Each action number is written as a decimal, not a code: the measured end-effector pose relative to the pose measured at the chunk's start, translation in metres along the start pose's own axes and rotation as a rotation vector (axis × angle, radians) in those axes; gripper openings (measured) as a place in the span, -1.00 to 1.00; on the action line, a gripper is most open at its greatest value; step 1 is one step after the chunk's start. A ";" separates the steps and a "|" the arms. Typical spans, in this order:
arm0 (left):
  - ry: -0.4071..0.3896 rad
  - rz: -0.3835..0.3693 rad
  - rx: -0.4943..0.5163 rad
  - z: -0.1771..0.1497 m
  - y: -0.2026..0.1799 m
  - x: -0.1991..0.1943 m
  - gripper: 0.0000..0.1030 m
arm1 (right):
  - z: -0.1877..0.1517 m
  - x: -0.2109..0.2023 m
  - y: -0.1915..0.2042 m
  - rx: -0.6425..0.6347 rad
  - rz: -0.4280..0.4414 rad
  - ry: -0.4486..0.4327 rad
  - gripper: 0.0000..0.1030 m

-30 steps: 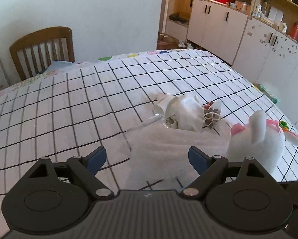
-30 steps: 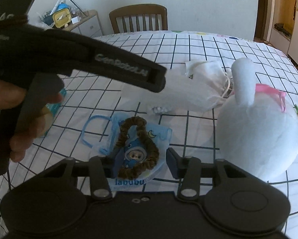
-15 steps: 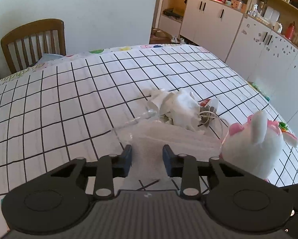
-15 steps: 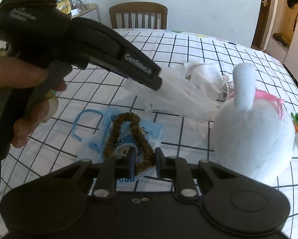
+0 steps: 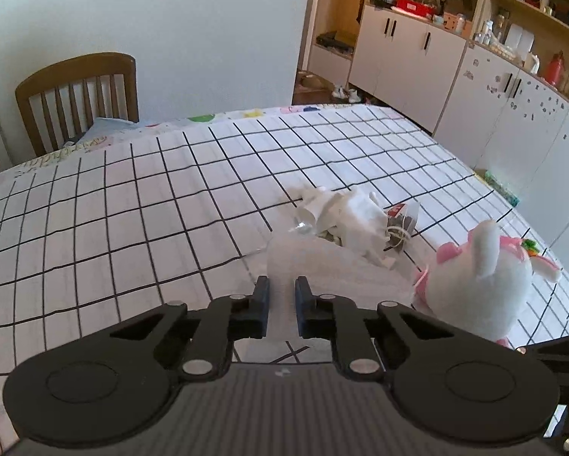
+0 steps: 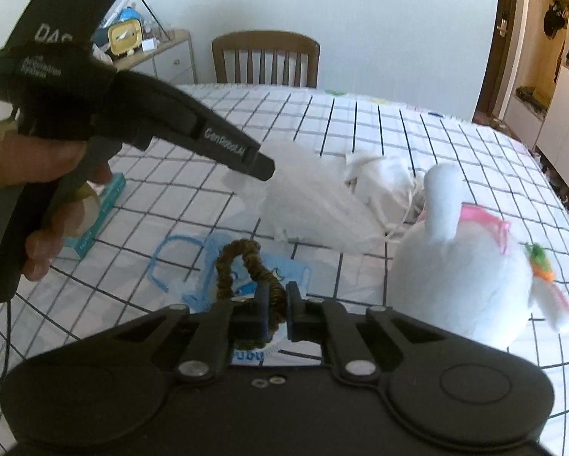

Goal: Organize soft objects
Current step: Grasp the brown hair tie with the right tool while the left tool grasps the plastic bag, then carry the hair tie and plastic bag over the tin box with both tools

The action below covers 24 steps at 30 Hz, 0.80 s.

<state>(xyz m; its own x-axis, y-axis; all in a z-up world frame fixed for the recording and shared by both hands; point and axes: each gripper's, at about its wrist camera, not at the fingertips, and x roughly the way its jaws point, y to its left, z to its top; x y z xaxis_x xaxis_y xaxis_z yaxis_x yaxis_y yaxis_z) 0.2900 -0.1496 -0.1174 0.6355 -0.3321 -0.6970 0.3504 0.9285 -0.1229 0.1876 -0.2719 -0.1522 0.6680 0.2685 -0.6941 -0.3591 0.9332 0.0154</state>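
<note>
The right tool (image 6: 276,306) pinches the light, floppy brown fabric scrunchie (image 6: 246,266) by its near loop, while the left tool (image 5: 281,296) clamps the flimsy, translucent white mesh bag (image 5: 322,262) at its edge.

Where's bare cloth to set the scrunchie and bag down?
Free: the checked tablecloth between the wooden chair and the crumpled white pile. Crowded: the near right, with the plush rabbit, mesh bag, blue mask packet and teal box.

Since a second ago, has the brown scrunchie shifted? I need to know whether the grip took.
Yes. The brown scrunchie has lifted off the blue mask it lay flat on, pinched in the right gripper.
</note>
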 end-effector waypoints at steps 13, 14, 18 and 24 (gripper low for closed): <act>-0.036 0.012 -0.066 -0.006 0.023 -0.053 -0.74 | 0.015 -0.045 -0.002 0.067 0.026 -0.075 -0.86; -0.039 0.014 -0.072 -0.007 0.026 -0.060 -0.74 | 0.016 -0.047 -0.002 0.070 0.028 -0.079 -0.86; -0.050 0.028 -0.090 -0.013 0.034 -0.082 -0.74 | 0.023 -0.059 0.005 0.069 0.037 -0.104 -0.86; -0.070 0.068 -0.126 -0.023 0.054 -0.121 -0.74 | 0.033 -0.071 0.022 0.057 0.062 -0.130 -0.86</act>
<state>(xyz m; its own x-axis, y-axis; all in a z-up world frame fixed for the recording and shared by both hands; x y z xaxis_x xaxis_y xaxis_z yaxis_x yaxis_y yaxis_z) 0.2164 -0.0551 -0.0561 0.7028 -0.2739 -0.6565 0.2184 0.9614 -0.1673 0.1537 -0.2624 -0.0782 0.7259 0.3509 -0.5916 -0.3671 0.9250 0.0983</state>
